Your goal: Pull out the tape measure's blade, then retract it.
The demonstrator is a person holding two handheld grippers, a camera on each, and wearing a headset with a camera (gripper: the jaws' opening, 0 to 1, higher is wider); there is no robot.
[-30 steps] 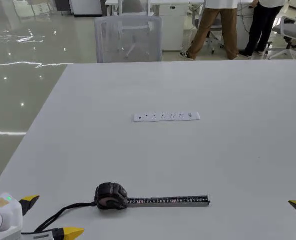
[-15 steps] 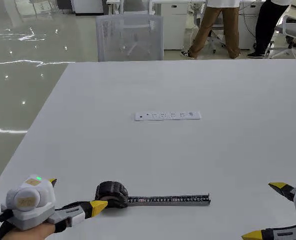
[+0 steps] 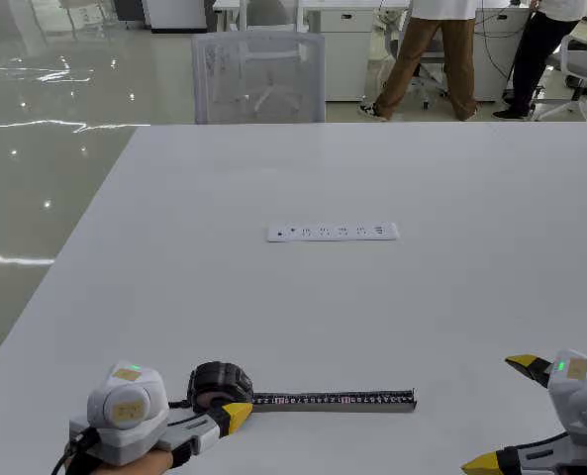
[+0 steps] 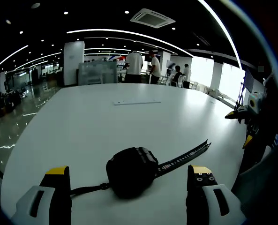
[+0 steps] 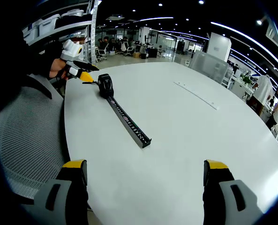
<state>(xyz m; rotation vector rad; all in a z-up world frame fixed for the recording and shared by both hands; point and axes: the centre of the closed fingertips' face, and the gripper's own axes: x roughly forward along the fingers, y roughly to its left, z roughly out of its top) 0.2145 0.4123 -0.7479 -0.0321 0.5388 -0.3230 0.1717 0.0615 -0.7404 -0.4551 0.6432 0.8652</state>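
Observation:
A black tape measure [image 3: 220,386] lies near the table's front edge, its blade [image 3: 333,400] drawn out flat to the right and ending in a hook. My left gripper [image 3: 214,396] is open around the case [image 4: 131,170], one yellow-tipped finger on either side, not touching; a black wrist strap [image 4: 87,190] trails from the case toward me. My right gripper [image 3: 506,411] is open at the front right, well away from the blade's hook end [image 5: 146,140], with bare table between its fingers. In the right gripper view the case [image 5: 105,85] lies beyond the blade, beside the left gripper [image 5: 82,71].
A white power strip [image 3: 333,233] lies mid-table. A grey mesh chair [image 3: 257,77] stands at the far edge, with people standing at desks behind it. Shiny floor lies beyond the white table's [image 3: 471,297] left edge.
My left gripper has moved right from the front left corner to straddle the tape measure's case. My right gripper has come further in from the right edge. The tape has not moved.

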